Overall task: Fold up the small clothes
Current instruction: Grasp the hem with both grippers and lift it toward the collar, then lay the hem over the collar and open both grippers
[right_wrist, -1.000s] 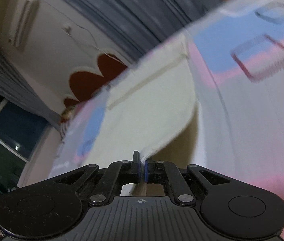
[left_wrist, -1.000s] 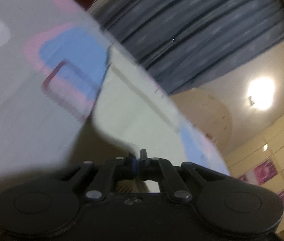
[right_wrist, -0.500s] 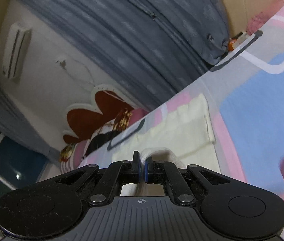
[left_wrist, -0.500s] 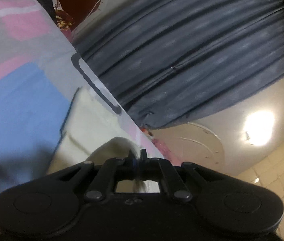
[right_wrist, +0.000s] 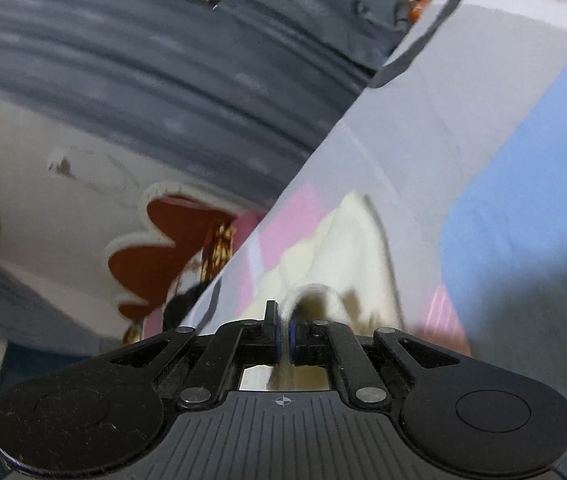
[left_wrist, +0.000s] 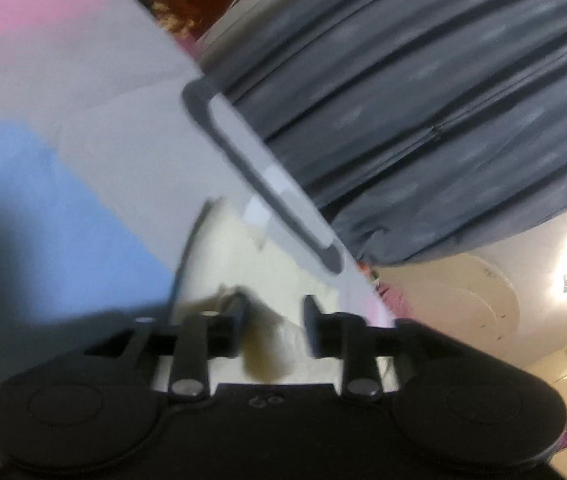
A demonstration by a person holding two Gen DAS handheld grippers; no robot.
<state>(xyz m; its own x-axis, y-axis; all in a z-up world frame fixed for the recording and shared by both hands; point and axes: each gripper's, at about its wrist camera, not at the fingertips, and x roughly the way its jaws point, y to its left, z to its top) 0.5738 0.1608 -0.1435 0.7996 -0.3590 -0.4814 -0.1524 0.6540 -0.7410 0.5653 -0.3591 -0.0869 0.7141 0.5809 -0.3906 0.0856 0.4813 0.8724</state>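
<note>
Now released by the left tool (left_wrist: 273, 326), jaws apart, but clamped in the right tool (right_wrist: 285, 334), cream soft cloth garment (right_wrist: 347, 248) folded onto pastel patchwork bedsheet (right_wrist: 463, 128).

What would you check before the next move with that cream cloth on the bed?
1. Left gripper has let go: ok, jaws stand apart, cream garment lies between them.
2. Right gripper grips the garment: ok, jaws shut on a raised fold.
3. Garment rests on the patterned bedsheet: ok.
4. Fold edges line up: cannot tell, blurred and partly hidden.
5. Garment lies smooth: not ok, bunched near the right jaws.
</note>
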